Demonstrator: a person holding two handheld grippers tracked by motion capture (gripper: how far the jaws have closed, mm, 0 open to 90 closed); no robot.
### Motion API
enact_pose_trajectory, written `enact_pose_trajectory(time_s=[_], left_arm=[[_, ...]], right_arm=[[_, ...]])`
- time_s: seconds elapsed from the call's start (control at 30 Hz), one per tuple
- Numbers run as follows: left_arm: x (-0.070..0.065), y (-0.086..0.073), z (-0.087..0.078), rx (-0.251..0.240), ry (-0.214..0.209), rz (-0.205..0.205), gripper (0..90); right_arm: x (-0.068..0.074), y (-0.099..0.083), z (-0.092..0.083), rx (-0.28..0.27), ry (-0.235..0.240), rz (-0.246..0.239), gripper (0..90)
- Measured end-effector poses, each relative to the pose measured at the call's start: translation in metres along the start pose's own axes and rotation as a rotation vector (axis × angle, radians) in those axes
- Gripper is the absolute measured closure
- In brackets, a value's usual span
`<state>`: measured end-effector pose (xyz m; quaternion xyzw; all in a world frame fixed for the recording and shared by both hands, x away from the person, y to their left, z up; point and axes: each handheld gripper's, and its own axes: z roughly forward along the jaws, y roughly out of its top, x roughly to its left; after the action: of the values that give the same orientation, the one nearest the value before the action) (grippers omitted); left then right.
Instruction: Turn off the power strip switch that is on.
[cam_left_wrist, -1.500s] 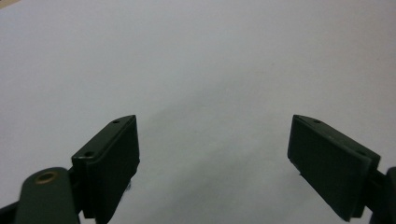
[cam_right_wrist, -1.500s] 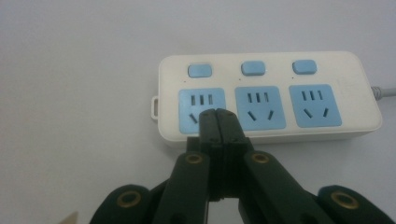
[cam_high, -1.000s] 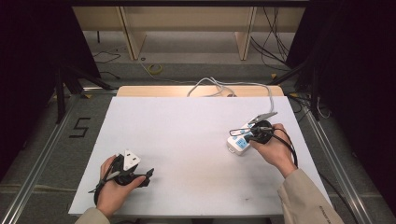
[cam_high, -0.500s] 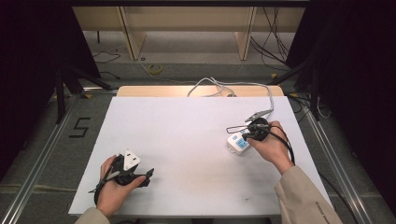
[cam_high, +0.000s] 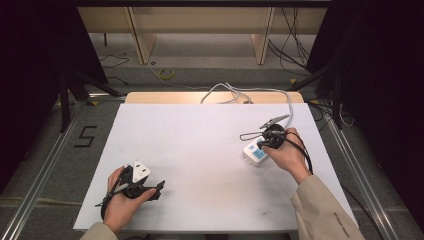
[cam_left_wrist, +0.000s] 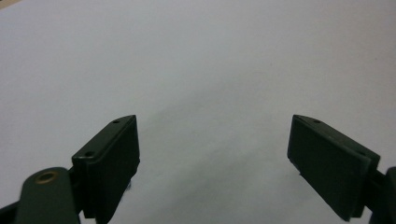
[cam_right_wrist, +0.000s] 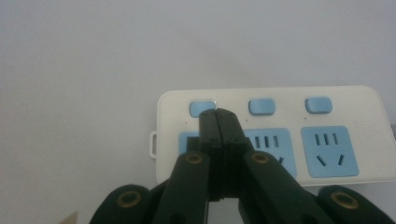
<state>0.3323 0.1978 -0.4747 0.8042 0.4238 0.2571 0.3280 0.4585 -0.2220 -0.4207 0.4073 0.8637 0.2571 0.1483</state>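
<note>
Two closed jaws of your right gripper (cam_right_wrist: 217, 112) make one narrow tip, pressing the leftmost blue switch (cam_right_wrist: 201, 108) on the white plastic power strip (cam_right_wrist: 271, 98); your left gripper (cam_left_wrist: 215, 154) waits wide open, holding nothing.

Overhead light falls evenly on the white table (cam_high: 210, 150); the surroundings stay dark. Shadows are soft and faint. Both gripper views are slightly blurred, the near jaws out of focus.
</note>
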Motion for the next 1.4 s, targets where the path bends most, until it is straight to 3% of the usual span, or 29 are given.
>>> enact_pose_trajectory(time_s=[1.4], left_arm=[[0.000,0.000,0.000,0.001,-0.004,0.003,16.5]], right_arm=[[-0.002,0.015,0.018,0.041,0.006,0.005,90.0]])
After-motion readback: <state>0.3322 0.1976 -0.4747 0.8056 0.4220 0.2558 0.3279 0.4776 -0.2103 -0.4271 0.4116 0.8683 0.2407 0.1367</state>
